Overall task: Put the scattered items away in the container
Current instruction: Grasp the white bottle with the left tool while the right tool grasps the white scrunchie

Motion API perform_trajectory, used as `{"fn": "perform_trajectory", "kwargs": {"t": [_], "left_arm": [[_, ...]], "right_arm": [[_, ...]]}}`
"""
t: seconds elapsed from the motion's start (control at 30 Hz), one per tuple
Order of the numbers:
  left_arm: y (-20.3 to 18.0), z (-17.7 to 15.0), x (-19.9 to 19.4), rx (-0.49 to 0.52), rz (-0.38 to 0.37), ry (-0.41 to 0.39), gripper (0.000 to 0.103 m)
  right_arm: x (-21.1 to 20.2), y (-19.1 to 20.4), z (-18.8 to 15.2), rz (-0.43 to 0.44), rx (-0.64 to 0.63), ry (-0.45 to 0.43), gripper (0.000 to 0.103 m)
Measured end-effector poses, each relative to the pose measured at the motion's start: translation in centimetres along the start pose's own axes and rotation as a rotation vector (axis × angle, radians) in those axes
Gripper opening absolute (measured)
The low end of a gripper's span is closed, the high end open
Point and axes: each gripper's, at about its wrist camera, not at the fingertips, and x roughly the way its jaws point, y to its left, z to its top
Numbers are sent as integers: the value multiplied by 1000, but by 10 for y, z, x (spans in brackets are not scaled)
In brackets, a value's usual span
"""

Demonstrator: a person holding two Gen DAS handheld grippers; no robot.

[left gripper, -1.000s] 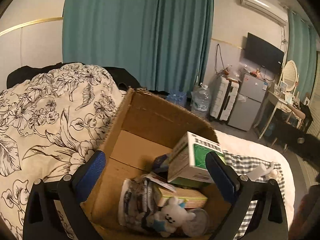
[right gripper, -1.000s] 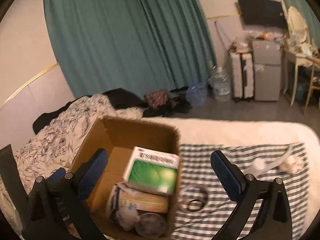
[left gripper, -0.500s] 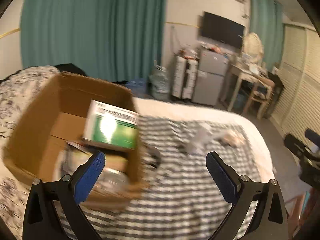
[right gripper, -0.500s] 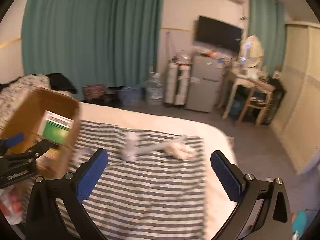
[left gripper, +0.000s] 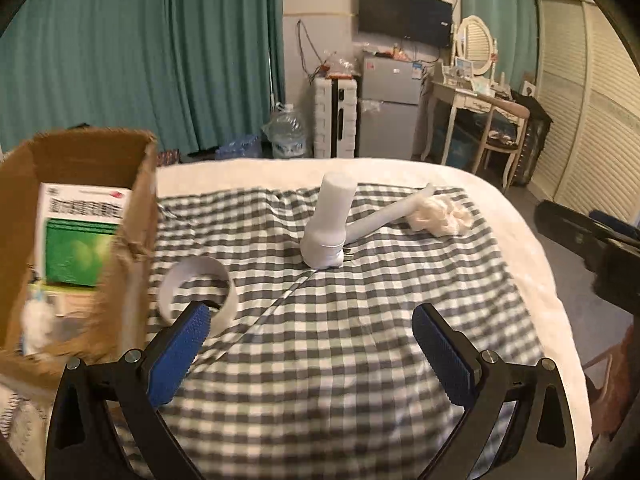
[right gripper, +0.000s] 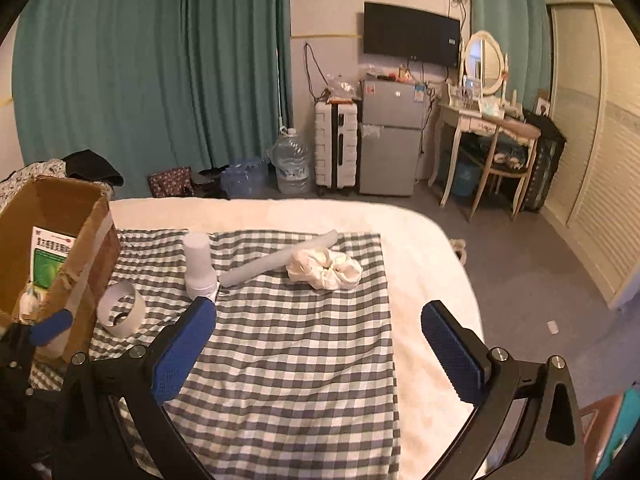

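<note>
Left wrist view looks across a bed (left gripper: 520,224) spread with a grey-and-white checked cloth (left gripper: 360,320). The left gripper (left gripper: 310,342) hangs over the cloth with its blue-padded jaws spread wide and nothing between them. At the left edge stands a cardboard box (left gripper: 132,240) — inside it a green-and-white carton (left gripper: 76,236) leans upright, with other blurred things below it. Just beside the box, on the cloth, lies a roll of tape (left gripper: 198,294) tilted on its edge, close in front of the left finger. Further back a white bottle (left gripper: 330,224) stands on its cap end, and a pale tube (left gripper: 384,218) lies slanted right behind it, touching or nearly touching a crumpled white scrunchie (left gripper: 438,214).

From the right wrist view the right gripper (right gripper: 318,338) also has its jaws wide apart and empty, held above the cloth (right gripper: 300,360). The tape roll (right gripper: 120,310), the bottle (right gripper: 199,266), the tube (right gripper: 280,260) and the scrunchie (right gripper: 326,268) all lie on the cloth outside the box (right gripper: 92,256) — the carton (right gripper: 50,258) shows within it. A blue pad of the left gripper (right gripper: 50,326) pokes in by the box wall.
</note>
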Motion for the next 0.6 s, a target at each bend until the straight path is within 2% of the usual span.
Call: {"fn": "perform_trajectory", "kwargs": {"t": [0.13,0.27,0.4,0.53,0.6], "left_arm": [[2,5,32,-32,20,22,103],[-1,11,52,-30,13,4,103],[-10,22,71,-10,26,-24,103],[-10,33,92,-41,25,-17,103],[-9,35,103,-51,49,-15,103]], "right_arm": [[30,-9,0,16,35,25,103],[60,-9,2,40,31,45,103],[82,-5,1,25,-20,50,103],[110,-9,-7,25,-3,80,103],[123,-9,-11,18,-3,90,103]]}}
